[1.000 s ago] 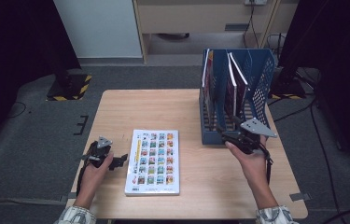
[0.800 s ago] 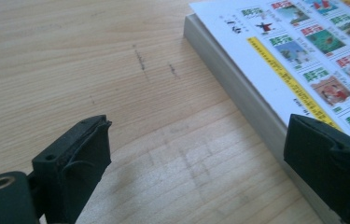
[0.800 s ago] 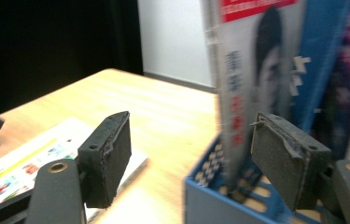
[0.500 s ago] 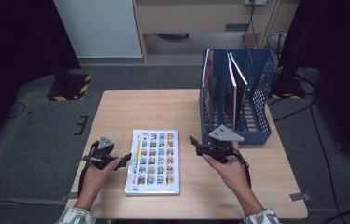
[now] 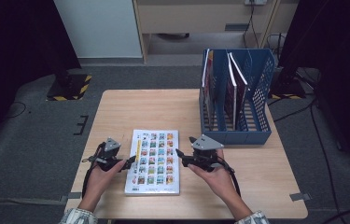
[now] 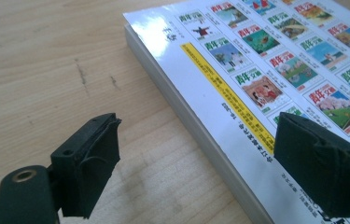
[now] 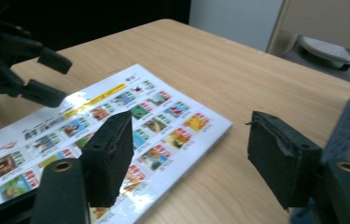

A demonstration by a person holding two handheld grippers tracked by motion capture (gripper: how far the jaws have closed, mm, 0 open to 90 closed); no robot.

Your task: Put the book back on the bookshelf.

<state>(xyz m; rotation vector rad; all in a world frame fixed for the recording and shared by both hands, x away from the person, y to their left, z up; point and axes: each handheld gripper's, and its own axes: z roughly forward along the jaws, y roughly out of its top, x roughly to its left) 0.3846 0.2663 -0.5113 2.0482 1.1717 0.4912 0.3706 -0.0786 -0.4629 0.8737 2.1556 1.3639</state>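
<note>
The book (image 5: 154, 161) lies flat mid-table with bare wood on every side — wide open behind it and to its left. The left gripper (image 5: 129, 162) crowds its left edge, the right gripper (image 5: 180, 156) its right edge. The blue file rack (image 5: 236, 95) walls off the far right corner — a narrow lane separates it from the book.

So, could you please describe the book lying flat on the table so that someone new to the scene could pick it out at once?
Start at the wooden table and look at its near half, left of the blue file rack. Between the left gripper and the right gripper lies the book. Unlike the books standing upright in the rack, it lies flat, its white cover showing a grid of small colourful pictures and a yellow stripe.
</note>
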